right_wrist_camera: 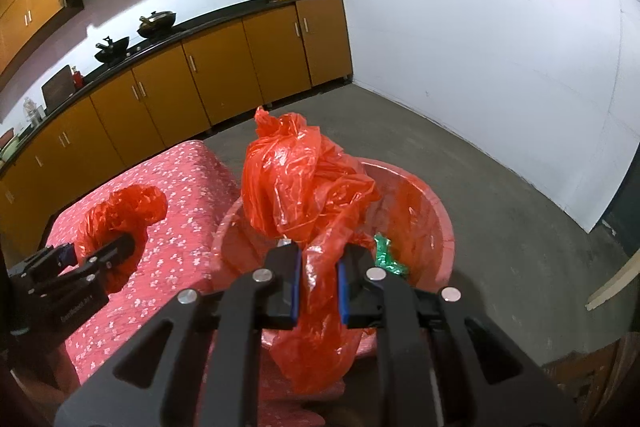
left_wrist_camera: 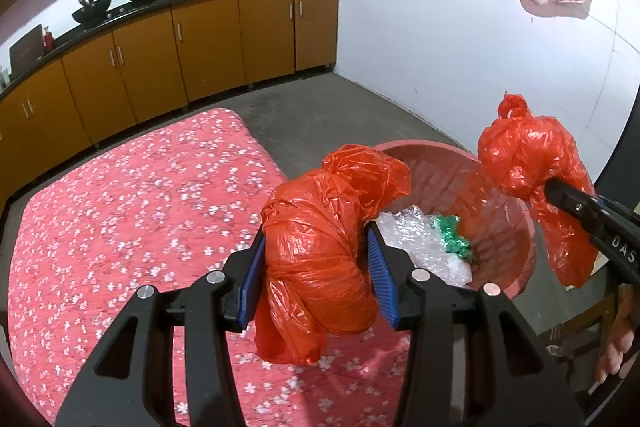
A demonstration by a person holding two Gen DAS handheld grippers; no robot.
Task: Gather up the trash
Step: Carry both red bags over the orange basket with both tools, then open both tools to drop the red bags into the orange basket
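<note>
Nearest, the left gripper (left_wrist_camera: pixel 318 269) is clamped on a red bag wad (left_wrist_camera: pixel 320 247), just short of the pink basin (left_wrist_camera: pixel 516 259) rim. Further, the right gripper (right_wrist_camera: pixel 318 277) pinches another red bag (right_wrist_camera: pixel 304 195) directly over the basin, so it looks closer to dropping.
</note>
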